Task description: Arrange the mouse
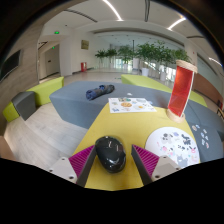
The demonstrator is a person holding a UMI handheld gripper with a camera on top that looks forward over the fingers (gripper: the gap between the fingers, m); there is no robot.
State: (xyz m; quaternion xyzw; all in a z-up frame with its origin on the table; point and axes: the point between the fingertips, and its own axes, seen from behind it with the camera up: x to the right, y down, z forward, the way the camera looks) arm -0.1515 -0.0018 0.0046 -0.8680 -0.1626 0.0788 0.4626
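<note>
The hand-held gripper (111, 165) has its magenta pads (81, 159) spread, and a black mouse (110, 152) sits between them on the yellow counter (120, 124); whether the pads touch it is hard to tell. Beyond lie a white patterned disc (172, 144), a printed sheet (131, 104) and a red, partly cut-off upright panel (181, 88).

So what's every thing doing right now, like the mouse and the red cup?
tool: open, fingers either side of the mouse
black mouse: resting flat on the yellow table, between the fingers
red cup: standing upright on the table, beyond the fingers
paper sheet: lying flat
white patterned disc: lying flat beside the mouse
</note>
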